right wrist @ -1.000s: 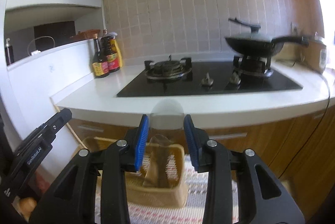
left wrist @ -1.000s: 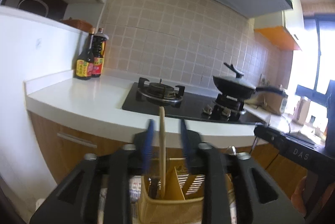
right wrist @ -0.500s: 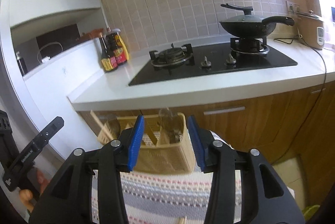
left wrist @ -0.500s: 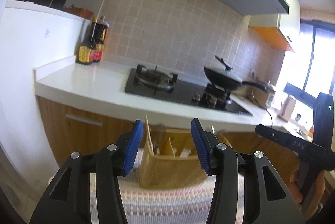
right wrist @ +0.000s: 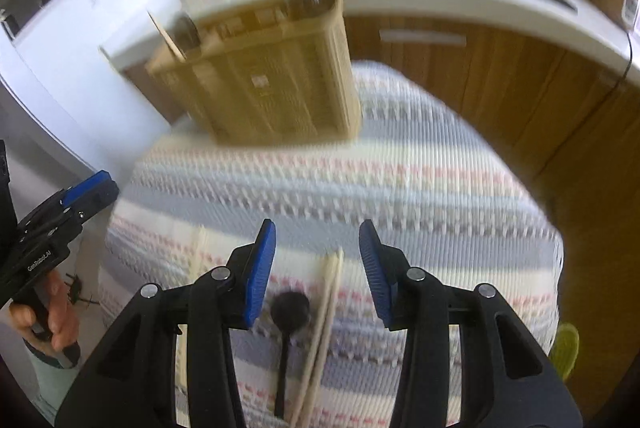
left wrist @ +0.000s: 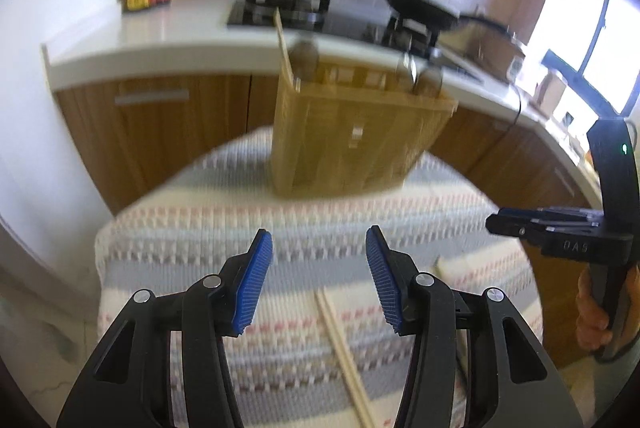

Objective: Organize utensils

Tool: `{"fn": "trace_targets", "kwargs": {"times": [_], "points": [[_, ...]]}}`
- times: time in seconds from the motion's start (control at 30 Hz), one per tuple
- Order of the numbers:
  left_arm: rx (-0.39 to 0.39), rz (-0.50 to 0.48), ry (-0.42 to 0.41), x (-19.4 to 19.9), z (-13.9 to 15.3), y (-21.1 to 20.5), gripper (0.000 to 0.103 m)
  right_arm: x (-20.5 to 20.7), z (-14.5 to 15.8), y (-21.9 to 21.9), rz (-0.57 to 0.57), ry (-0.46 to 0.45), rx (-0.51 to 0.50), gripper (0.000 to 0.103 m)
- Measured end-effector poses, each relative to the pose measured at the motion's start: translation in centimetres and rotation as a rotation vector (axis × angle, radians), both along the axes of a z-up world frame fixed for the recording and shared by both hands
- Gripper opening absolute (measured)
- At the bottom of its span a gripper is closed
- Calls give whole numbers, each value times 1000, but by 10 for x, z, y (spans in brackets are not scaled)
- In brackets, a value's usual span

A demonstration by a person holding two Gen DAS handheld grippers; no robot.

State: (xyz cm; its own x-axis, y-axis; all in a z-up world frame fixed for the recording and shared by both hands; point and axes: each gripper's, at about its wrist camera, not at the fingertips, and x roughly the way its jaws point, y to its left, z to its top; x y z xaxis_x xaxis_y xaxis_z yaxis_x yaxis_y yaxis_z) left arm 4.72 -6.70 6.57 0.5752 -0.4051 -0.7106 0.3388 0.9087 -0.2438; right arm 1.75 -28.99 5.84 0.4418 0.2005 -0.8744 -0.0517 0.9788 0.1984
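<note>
Claws [left wrist: 319, 280] [right wrist: 317, 270] parted — empty, chopsticks [right wrist: 324, 324] between, basket [right wrist: 272, 84] ahead

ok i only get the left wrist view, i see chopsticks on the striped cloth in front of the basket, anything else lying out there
Observer: Yes. The right wrist view shows a black spoon on the cloth, right beside the chopsticks.
Operator: is the right hand-held gripper carrying anything
Observer: No. The right hand-held gripper is open and empty, above the spoon and chopsticks.
Operator: anything off the cloth
Observer: A yellow-green object shows past the cloth's right edge, too blurred to identify.
</note>
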Motion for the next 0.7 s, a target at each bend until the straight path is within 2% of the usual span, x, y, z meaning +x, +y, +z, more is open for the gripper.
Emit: {"fn": "trace_targets", "kwargs": {"times": [0.13,0.27,0.47,0.57,0.7], "points": [[66,-44,121,0,-35,-5,45,-5,-13,-3,1,38,-11,40],[109,-91,197,-5,-61,-14,34,-7,-19,-2,19,63,-5,40],[143,-148,226,-15,-77,-32,36,-11,-30,7,58,93,-9,40],[200,-171,241,-19,-84,-47,36,-15,-37,17,93,131,29,38],[300,-179,200,-27,-86,-61,37,-18,-55,30,118,219,52,34]]}}
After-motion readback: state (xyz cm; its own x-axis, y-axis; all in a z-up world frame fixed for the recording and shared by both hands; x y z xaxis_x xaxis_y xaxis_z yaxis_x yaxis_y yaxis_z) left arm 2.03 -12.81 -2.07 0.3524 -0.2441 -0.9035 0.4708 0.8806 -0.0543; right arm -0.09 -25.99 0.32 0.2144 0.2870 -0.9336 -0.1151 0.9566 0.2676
